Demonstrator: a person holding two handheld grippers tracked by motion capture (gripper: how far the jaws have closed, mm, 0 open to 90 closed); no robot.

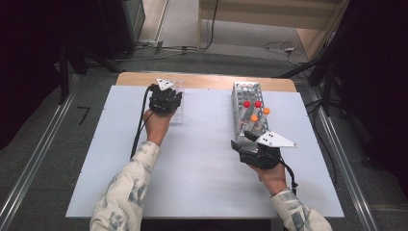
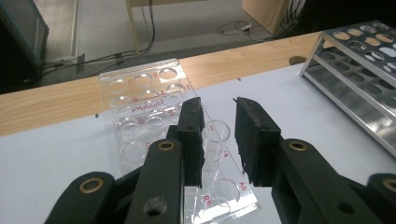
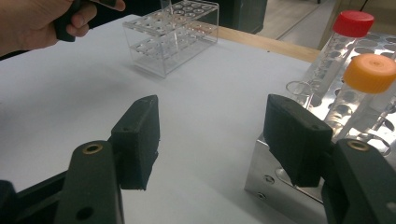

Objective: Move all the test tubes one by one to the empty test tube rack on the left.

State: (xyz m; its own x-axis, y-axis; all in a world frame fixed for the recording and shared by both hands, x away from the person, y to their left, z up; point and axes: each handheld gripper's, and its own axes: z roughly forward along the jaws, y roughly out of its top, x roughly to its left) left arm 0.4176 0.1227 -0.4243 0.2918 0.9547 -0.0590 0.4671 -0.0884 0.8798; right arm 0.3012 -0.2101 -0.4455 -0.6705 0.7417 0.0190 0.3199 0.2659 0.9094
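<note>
While the left hand-held gripper (image 2: 217,105) hangs over the clear rack (image 2: 140,93) at about 11 o'clock on the surface (image 1: 202,168), look at what sits between its jaws: a bare clear tube (image 2: 215,140), upright in one of the rack's near holes. The jaws stand a little apart, one close against the tube, the other showing a sliver of daylight, so I call that released, not clenched. My read is that the tube has gone into its hole and the rack carries it now.

Over at 1 o'clock stands the metal rack (image 1: 245,89), and the right hand-held gripper (image 3: 212,102) waits at its near corner, around 4 o'clock on the surface, jaws spread wide and empty. It looks parked there to steady the rack or to fetch the next tube. That is a guess, mind.

What is around? Two red-capped tubes (image 1: 252,104) and two orange-capped tubes (image 1: 260,114) lean in the metal rack, the red behind the orange. From the right gripper view an orange cap (image 3: 372,72) sits just above the right jaw, with a red cap (image 3: 355,23) beyond it at 12 o'clock. Those crowded caps are the obstacle, and so is the metal corner pressed up near that jaw. Between the two racks the surface lies open
</note>
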